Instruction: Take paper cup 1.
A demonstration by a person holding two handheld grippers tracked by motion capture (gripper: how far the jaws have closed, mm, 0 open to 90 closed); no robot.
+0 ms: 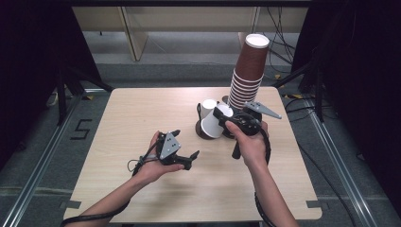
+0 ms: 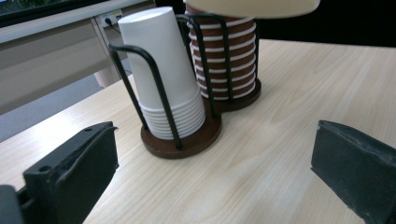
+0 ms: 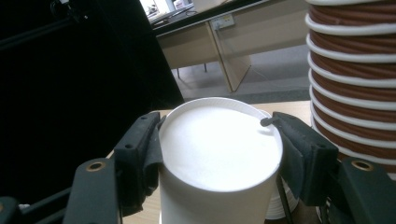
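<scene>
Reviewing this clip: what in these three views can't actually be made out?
- White cup stack, right gripper view: the bottom edge cuts it off.
- Brown cup stack, left gripper view: its top passes the upper edge, behind a blurred pale rim.
- Wire holder, high view: its base is partly hidden by the right gripper and hand.
- Left gripper, high view: too small to read its jaws.

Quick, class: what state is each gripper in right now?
Left gripper: open, holding nothing, above the table.
Right gripper: closed on the top white cup of the stack.
</scene>
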